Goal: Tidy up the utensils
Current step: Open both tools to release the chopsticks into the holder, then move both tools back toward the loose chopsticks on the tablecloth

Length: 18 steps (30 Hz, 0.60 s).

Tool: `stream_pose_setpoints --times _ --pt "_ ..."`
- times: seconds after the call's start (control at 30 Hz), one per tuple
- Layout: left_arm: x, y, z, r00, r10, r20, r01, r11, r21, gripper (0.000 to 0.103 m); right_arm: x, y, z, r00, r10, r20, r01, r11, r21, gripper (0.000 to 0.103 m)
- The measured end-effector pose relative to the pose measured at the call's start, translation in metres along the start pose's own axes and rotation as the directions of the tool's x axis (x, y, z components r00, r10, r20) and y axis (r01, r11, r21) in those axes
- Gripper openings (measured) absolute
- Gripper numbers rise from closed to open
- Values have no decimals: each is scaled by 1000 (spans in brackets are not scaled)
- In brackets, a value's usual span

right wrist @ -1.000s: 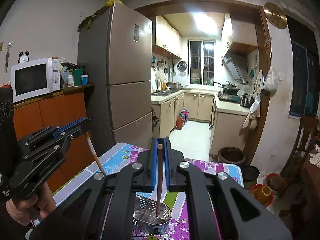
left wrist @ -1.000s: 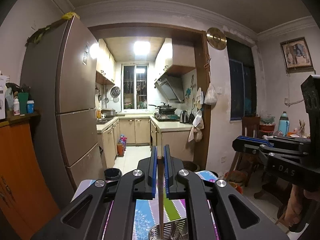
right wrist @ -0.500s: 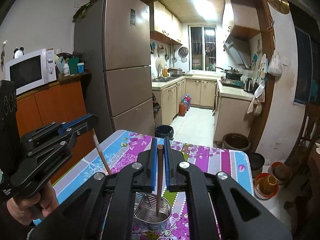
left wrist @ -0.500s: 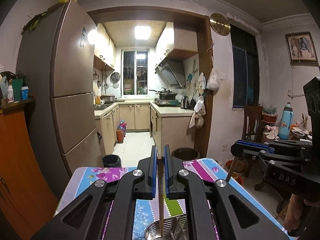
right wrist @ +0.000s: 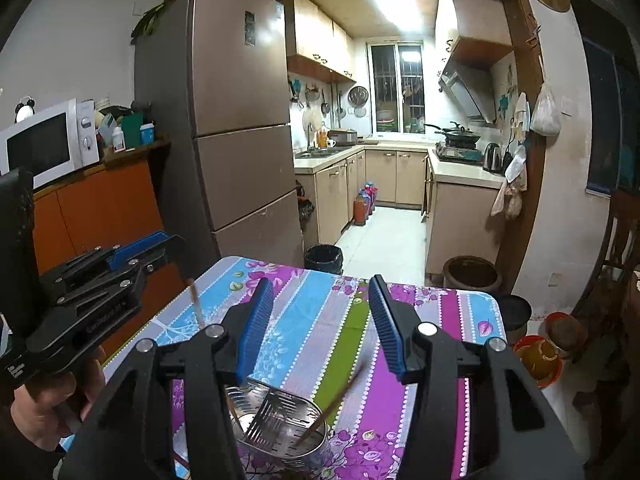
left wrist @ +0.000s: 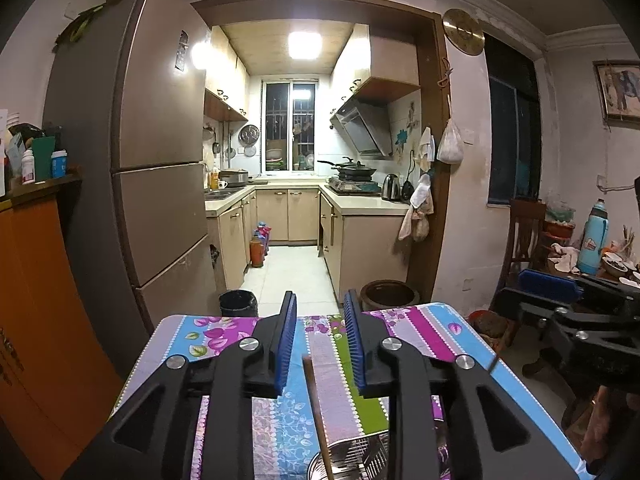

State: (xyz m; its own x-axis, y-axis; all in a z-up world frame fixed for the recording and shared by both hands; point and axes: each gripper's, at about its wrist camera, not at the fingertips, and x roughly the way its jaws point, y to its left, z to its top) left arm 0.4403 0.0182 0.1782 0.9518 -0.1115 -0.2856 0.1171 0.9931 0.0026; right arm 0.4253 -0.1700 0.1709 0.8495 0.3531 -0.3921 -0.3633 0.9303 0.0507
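Opening their jaws over the metal utensil holder (right wrist: 280, 428) on the striped tablecloth (right wrist: 352, 320), the left gripper (left wrist: 320, 340) and right gripper (right wrist: 320, 320) are each letting go of a chopstick, the left chopstick (left wrist: 316, 408) and right chopstick (right wrist: 336, 404) tipping loose into the holder, untouched by pads.

My right gripper (right wrist: 320, 322): jaws opening, pads clear of everything. Below them, a metal holder (right wrist: 280, 432) on the striped cloth (right wrist: 400, 380). One chopstick (right wrist: 334, 408), blurred, slants in the holder's right part, free between my jaws; another (right wrist: 235, 414) in the left part. Left of my jaws, the left gripper (right wrist: 168, 240), chopstick (right wrist: 196, 304) beneath it.
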Motion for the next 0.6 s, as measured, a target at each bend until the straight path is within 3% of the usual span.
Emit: stream_pose_setpoints --times 0.43,0.53,0.6 --pt "-6 8 -2 1000 21 0 -21 999 -30 43 -14 -7 -7 1000 -8 22 8 1000 -2 53" --pt "-19 10 -6 1000 16 5 -16 999 -30 47 -25 -6 -11 1000 -5 25 5 1000 -7 57" --pt "-36 14 -11 1000 14 22 -13 999 -29 54 -41 -2 -15 999 0 43 1 1000 -17 64"
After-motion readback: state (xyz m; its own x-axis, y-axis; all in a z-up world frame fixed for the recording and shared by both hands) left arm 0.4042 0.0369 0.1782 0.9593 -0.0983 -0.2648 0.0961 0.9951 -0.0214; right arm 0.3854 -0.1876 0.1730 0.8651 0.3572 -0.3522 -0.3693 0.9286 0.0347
